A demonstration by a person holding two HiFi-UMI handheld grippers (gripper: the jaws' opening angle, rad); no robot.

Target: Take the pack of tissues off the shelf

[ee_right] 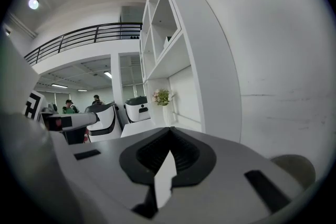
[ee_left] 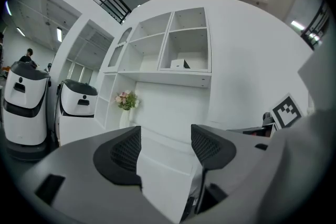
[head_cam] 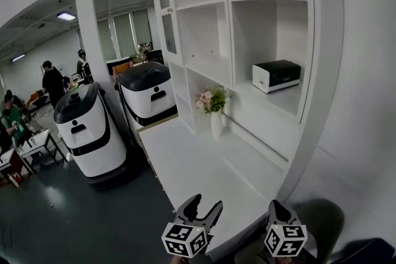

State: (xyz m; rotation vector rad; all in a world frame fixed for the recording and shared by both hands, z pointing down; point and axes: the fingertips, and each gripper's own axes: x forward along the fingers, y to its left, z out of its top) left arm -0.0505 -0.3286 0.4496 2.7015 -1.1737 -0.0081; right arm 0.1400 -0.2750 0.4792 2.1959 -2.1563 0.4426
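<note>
Approach stage. The pack of tissues (head_cam: 276,76), probably the black-and-white box, sits on the shelf (head_cam: 272,99) right of centre. Low in frame, the left hand-held gripper (head_cam: 205,202) gapes wide and empty; the right hand-held gripper (head_cam: 276,206) is closed. Next: raise the open one to it.

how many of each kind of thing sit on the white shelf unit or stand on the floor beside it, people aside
black-and-white box-shaped pack of tissues: 1
white vase of pink flowers: 1
white-and-black rounded floor robots: 2
total: 4
</note>
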